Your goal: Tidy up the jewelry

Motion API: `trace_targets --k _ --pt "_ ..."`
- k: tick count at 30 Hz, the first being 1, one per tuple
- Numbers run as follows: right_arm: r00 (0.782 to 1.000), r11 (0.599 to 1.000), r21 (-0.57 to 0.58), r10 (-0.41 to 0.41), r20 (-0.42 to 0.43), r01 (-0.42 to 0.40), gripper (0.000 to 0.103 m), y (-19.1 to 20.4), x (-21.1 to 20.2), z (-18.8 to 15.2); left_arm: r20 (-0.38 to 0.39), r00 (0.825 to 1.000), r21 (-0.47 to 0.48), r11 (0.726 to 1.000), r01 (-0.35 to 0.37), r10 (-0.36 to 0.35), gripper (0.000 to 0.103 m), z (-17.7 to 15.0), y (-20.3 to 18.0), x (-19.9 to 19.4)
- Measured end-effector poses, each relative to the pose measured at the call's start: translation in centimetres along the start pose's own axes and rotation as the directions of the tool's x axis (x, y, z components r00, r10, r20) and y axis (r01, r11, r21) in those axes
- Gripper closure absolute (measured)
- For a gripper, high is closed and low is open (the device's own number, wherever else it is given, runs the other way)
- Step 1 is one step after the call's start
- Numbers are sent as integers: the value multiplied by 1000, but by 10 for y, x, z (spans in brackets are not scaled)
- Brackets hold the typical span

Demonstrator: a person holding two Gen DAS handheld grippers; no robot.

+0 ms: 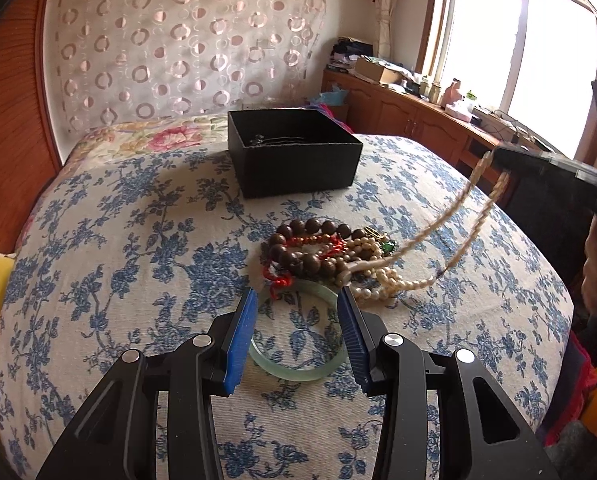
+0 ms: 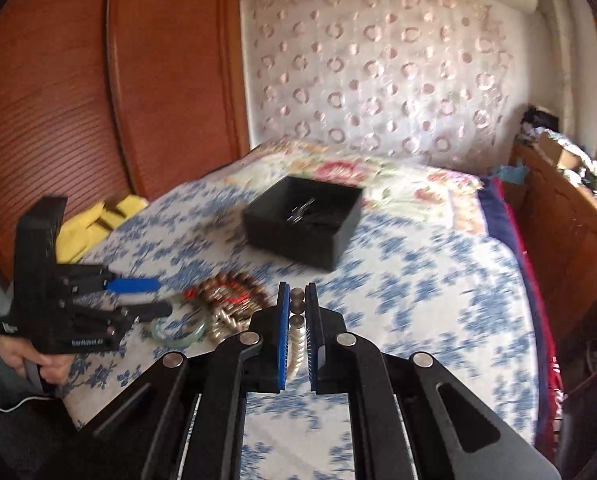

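- Pearl necklace (image 2: 296, 344) is hanging limp and light, likely slippery; my right claw (image 2: 297, 304) is pinching its beads.
- My left claw (image 1: 296, 312) is bracketing the rigid, breakable bangle (image 1: 298, 364), pads apparently pressing its rim.

Left gripper (image 1: 296, 304) low over the blue-flowered cotton bedspread (image 1: 118, 280), blue-padded jaws standing either side of a pale green jade-like bangle (image 1: 298, 368) — pads at its rim, contact not clear. Just beyond: a heap of dark brown wooden beads (image 1: 298, 240), red cord and cream pearls. A cream pearl strand (image 1: 450, 228) rises taut to the right gripper (image 1: 498, 160) — blurred. Open black cardboard box (image 1: 294, 156) sits farther back.
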State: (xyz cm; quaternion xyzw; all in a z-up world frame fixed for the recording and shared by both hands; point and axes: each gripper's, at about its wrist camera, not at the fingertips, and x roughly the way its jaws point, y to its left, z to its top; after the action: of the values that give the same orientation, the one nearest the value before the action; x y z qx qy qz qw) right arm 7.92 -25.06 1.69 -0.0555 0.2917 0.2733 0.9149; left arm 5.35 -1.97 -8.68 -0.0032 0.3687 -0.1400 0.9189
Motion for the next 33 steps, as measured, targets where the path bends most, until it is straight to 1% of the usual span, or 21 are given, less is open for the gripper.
trace_targets --k 5,8,12,16,17,20,24,27,33 --pt "997 998 17 -61 52 61 94 -21 -24 6 -8 1000 15 1000 17 -17 63 0 -8 3" --pt "994 996 36 -81 72 79 94 -30 -32 8 -14 1000 28 999 28 -27 63 1 -14 6" --pt "995 995 48 -90 52 87 94 -38 -30 3 -30 998 46 997 55 -54 64 4 -25 13" --pt "997 995 51 -82 15 81 94 -36 -15 -6 -61 995 84 993 84 -79 76 8 -38 26" --pt "997 996 52 -79 10 78 94 -36 -13 -8 -70 995 97 992 84 -77 81 9 -41 29" --pt "998 996 50 -68 -2 68 94 -31 -6 -13 -94 994 127 989 75 -64 86 10 -47 37" --pt "998 997 49 -62 -8 63 94 -27 -1 -15 -131 991 159 987 37 -16 86 12 -48 49" --pt "998 997 53 -58 -8 58 94 -27 0 -17 -156 988 180 983 29 0 86 12 -48 54" --pt "998 996 64 -56 -20 57 94 -30 5 -18 -182 983 222 975 19 22 85 18 -52 60"
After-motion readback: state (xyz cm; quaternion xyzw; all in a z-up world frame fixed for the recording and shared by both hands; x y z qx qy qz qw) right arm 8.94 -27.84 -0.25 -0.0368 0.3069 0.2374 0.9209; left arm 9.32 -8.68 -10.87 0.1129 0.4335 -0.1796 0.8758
